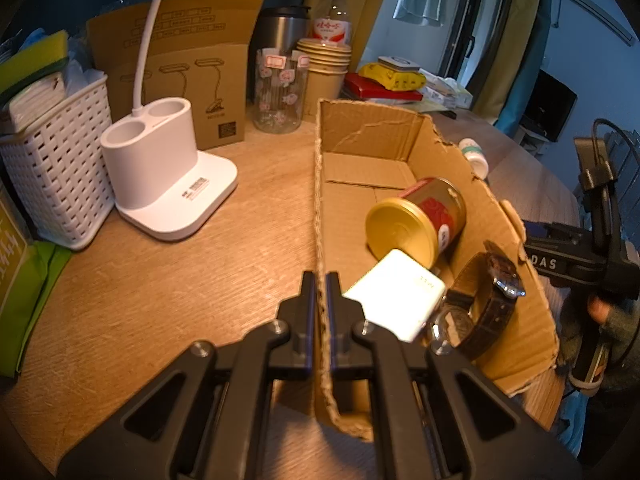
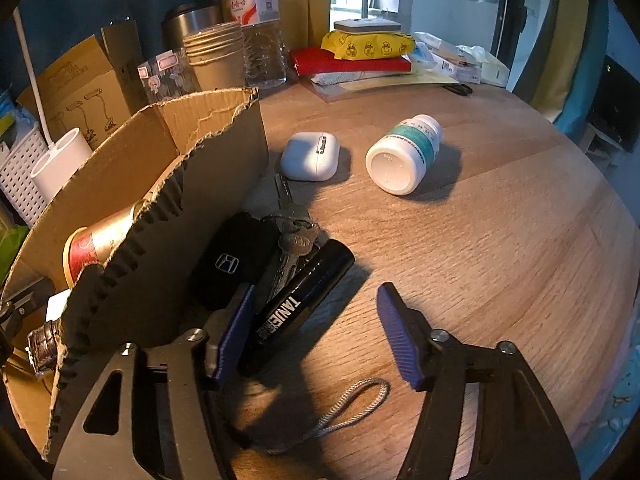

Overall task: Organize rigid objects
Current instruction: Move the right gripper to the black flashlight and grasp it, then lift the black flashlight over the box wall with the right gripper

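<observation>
Left tongs (image 1: 319, 304) pinching corrugated cardboard box (image 1: 440, 152) wall, ribbed edge

We count one cardboard box (image 1: 400, 148) holding three things: one can (image 1: 416, 216), one charger (image 1: 396, 296), one watch (image 1: 488, 300). Ahead of the right claw (image 2: 316, 320) (all loose): one flashlight (image 2: 304, 284), one key fob (image 2: 228, 264), one earbud case (image 2: 310, 156), one pill bottle (image 2: 404, 154).

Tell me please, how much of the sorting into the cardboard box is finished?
Done: can, white charger and watch lie in the box, which the left gripper clamps. In hand: nothing; right gripper open around flashlight. Left: keys, earbud case, pill bottle.
</observation>
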